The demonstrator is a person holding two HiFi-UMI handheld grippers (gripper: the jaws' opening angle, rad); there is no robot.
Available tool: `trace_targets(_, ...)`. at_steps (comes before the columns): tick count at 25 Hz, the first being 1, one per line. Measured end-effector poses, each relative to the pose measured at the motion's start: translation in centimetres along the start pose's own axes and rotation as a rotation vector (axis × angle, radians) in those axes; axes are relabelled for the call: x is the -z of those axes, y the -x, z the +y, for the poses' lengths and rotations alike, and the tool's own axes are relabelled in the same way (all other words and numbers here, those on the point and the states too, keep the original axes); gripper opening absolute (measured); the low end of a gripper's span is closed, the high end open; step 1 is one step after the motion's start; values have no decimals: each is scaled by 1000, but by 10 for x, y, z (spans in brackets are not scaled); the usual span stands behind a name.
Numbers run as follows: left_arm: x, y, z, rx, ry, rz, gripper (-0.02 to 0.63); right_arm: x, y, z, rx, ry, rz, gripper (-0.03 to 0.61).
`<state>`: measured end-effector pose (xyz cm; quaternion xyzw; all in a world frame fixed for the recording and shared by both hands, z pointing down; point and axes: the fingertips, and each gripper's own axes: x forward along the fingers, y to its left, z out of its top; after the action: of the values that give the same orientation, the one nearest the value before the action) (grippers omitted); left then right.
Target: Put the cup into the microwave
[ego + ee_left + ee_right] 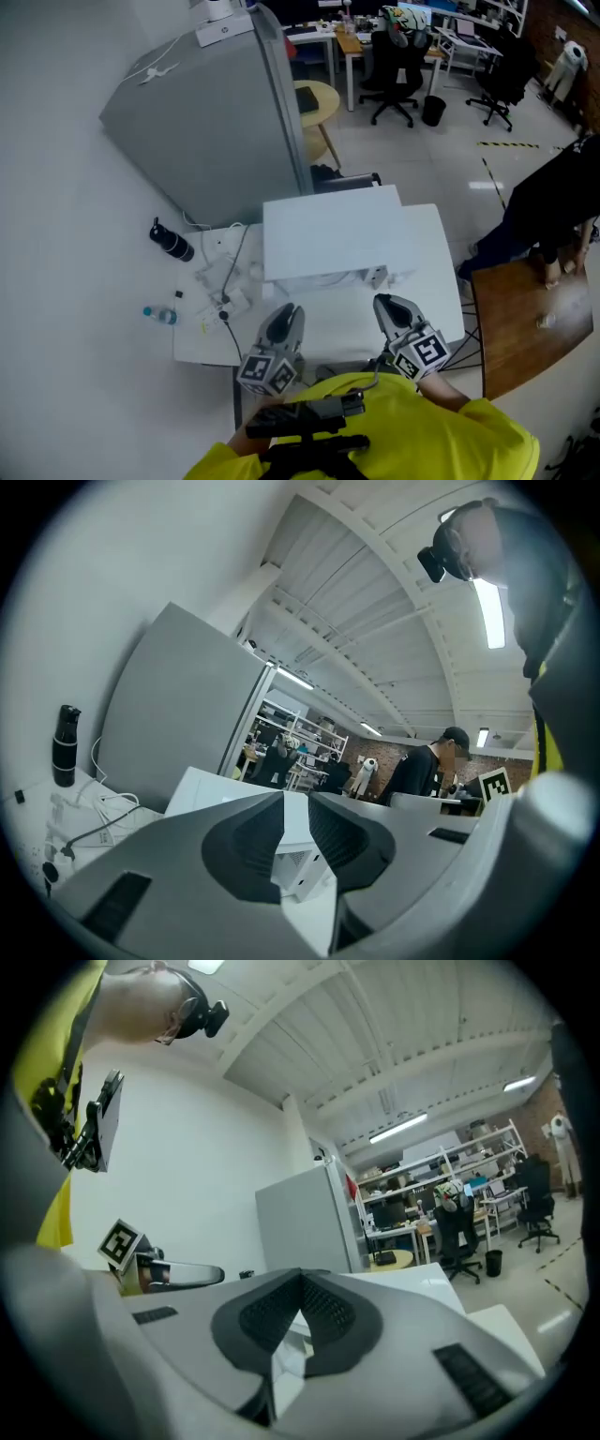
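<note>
No cup shows in any view. The white microwave point(328, 239) sits on the white table point(433, 246), its front facing me; I cannot tell how its door stands. My left gripper point(286, 316) hovers close in front of it, left of centre, its jaws a narrow gap apart with nothing between them. In the left gripper view the left gripper point(296, 803) points level at the microwave point(211, 785). My right gripper point(389, 305) is beside it on the right, shut and empty. In the right gripper view the pads of the right gripper point(301, 1279) meet at their tips before the microwave point(403, 1283).
A black bottle point(171, 241), a small water bottle point(159, 315) and a tangle of cables point(225, 281) lie on the table's left part. A grey partition point(206, 112) stands behind. A wooden table point(525, 319) and a person in black point(553, 206) are at the right.
</note>
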<state>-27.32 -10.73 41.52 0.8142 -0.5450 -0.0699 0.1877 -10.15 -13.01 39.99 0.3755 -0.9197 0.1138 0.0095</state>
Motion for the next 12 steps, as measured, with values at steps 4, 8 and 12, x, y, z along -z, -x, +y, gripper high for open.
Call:
trace_targets(4, 10, -7, 3, 9, -3, 41, 71, 12, 17, -15, 35, -13, 48, 5)
trace_targets(8, 11, -19, -1, 19, 2, 35, 71, 4, 27, -43, 90, -65, 20, 5)
trace_targets(12, 14, -28, -4, 15, 7, 35, 71, -4, 30, -52, 92, -87, 1, 5)
